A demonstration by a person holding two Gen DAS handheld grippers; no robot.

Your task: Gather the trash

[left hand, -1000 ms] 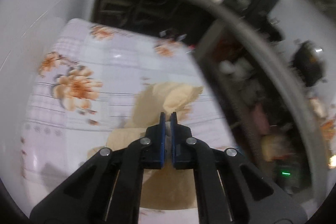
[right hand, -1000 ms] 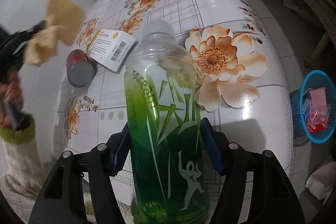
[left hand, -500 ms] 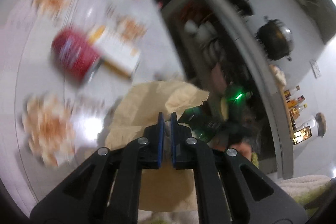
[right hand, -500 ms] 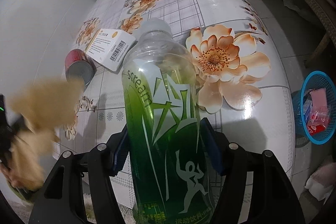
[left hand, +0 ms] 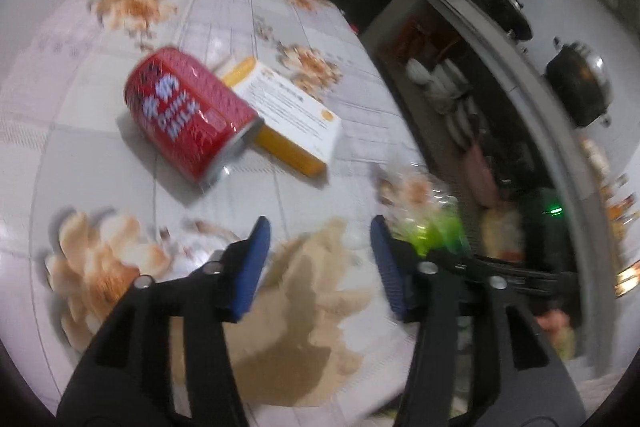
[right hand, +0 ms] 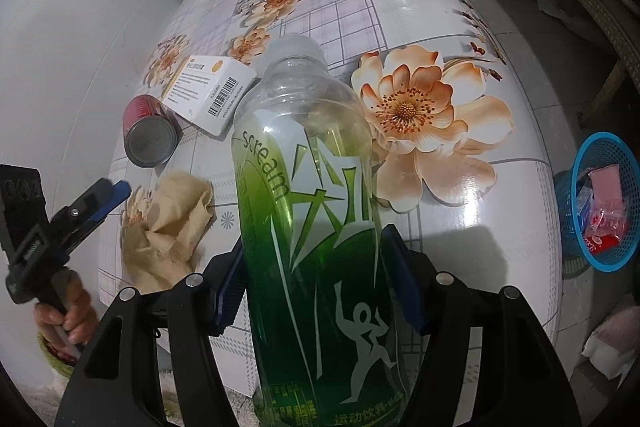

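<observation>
The table (right hand: 420, 7) with its flowered oilcloth is standing against a white wall, and a blue basket (right hand: 576, 187) is sitting on the floor off its right side. The right gripper (right hand: 320, 275) is clamping a green sports drink bottle (right hand: 308, 195) upright, well apart from that basket. The left gripper (left hand: 320, 259) is hanging with its jaws spread wide and empty over the crumpled beige tissue (right hand: 168, 227); the red milk can (left hand: 188, 115) is lying on its side just ahead and left, touching a white and yellow box (left hand: 296, 115), so this gripper looks the nearer one for them.
</observation>
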